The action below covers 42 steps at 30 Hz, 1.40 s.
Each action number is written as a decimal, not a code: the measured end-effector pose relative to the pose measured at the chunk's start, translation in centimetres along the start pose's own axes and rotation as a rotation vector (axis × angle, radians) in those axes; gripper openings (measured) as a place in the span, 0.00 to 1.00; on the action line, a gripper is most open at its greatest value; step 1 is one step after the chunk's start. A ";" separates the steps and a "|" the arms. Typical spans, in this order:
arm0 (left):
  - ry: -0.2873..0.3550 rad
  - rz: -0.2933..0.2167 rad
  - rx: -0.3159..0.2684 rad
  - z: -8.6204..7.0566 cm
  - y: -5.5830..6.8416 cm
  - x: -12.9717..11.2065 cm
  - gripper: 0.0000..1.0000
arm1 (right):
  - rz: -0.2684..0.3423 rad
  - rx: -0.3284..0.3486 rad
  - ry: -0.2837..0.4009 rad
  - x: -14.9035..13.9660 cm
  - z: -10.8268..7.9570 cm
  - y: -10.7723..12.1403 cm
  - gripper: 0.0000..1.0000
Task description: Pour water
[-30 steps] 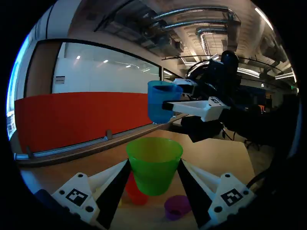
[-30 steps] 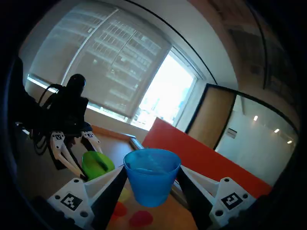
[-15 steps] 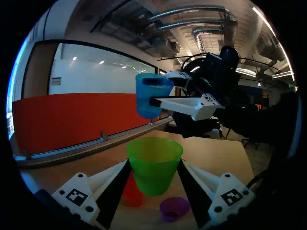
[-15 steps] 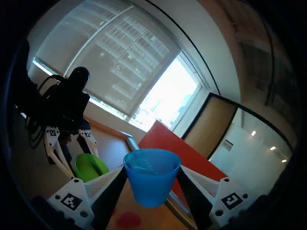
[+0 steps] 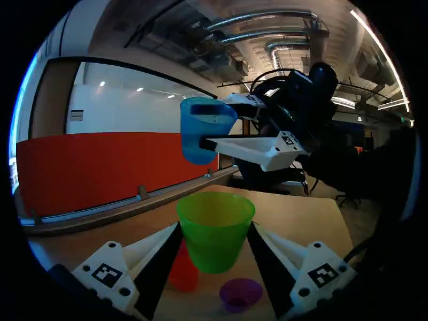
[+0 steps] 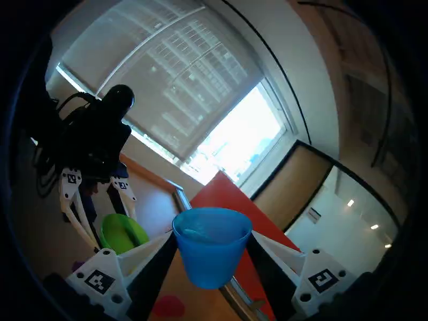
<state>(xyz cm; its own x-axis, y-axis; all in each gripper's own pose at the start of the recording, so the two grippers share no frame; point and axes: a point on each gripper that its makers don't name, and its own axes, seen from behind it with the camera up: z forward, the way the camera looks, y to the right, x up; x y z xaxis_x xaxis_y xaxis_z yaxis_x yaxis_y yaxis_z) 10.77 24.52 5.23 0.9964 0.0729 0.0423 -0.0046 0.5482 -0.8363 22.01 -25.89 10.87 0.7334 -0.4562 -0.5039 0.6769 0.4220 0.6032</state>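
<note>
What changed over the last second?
In the left gripper view, the right gripper carried the blue cup leftward and slightly up; its own view swung, so it also turned. Unchanged: both grippers shut on their cups, left gripper and green cup steady, no pouring visible.

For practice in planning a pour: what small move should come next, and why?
Probably move the right gripper so the rim of the blue cup comes over the mouth of the green cup before tipping. In the left gripper view the blue cup hangs higher and beyond the green cup held by the left gripper; tipping now would likely miss.
</note>
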 end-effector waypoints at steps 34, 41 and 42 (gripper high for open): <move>0.005 0.004 -0.020 0.7 0.7 0.3 0.83 | -0.312 -0.022 -0.035 0.2 1.2 0.8 0.90; 0.007 0.002 -0.022 0.7 0.7 0.4 0.83 | -0.347 -0.031 -0.036 0.4 1.3 1.2 0.90; 0.007 0.002 -0.022 0.7 0.7 0.4 0.83 | -0.351 -0.033 -0.036 0.4 1.4 1.3 0.90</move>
<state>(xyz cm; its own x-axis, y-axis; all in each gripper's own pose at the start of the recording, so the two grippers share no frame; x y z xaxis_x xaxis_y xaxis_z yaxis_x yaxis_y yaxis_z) 11.10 25.53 5.08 0.9970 0.0678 0.0366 -0.0049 0.5293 -0.8484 23.06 -26.59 12.28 0.4538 -0.6047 -0.6545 0.8892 0.2596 0.3768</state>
